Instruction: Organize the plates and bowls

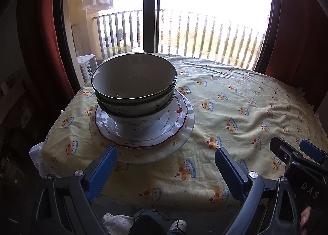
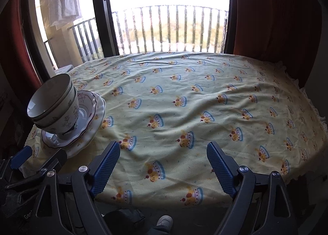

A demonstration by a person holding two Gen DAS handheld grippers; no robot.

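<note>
**Both tongs open and empty, short of a stack of bowls on plates**

Two hand-held tongs with blue ribbed pads hang over the near edge of a table covered in a yellow tablecloth printed with small crowns. The left gripper has its jaws spread wide with nothing between them. Just ahead of it, slightly toward its left pad, stands the whole stack: green-rimmed bowls nested one inside another, sitting on a scalloped plate with a dark red edge, which rests on a wider white plate. The white plate's near rim lies just beyond the left pad's tip.

The right gripper is also spread wide and empty, over bare cloth. From it, the stack lies well off to the left, beyond the other tongs.

The dishes look gathered into one pile, smaller on larger, near the table's left corner, probably so they take little room and can be handled together. Wide jaws on both sides suit either an approach or a release; which one cannot be told.

How many bowls are nested is hard to count; two or three rims show. The window behind is blown out white above a balcony railing. Below the table edge, only a shoe and dark clothing of the person show.
</note>
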